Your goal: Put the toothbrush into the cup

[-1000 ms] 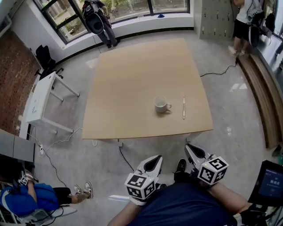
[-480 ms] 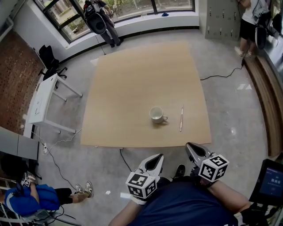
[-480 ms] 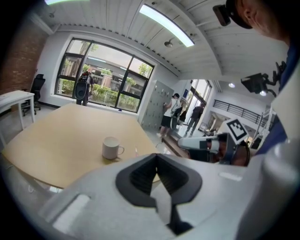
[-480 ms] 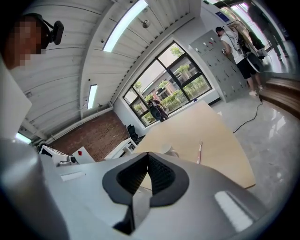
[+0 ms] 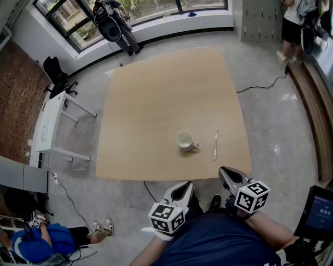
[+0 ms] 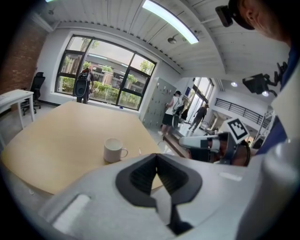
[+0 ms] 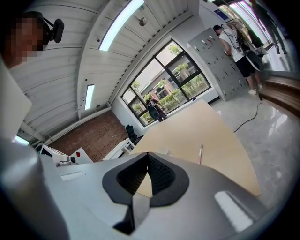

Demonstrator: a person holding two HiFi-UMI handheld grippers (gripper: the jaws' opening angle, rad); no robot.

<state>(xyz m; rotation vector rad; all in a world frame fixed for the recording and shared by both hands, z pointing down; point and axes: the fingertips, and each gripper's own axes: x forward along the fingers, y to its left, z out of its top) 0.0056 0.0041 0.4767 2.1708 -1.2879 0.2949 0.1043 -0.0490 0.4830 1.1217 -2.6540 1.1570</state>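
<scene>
Fingers closed, empty on left gripper and right gripper, off the table at 6 o'clock. Toothbrush lies flat, 3 o'clock of cup, apart. Windows at 12 o'clock, grey floor.

A big, light wooden table stands on a grey, shiny floor. Behind it are large windows with black frames. At the left are a brick wall, a white desk and a black chair. Grey lockers stand at the right. A long lamp shines on the white ceiling.
</scene>
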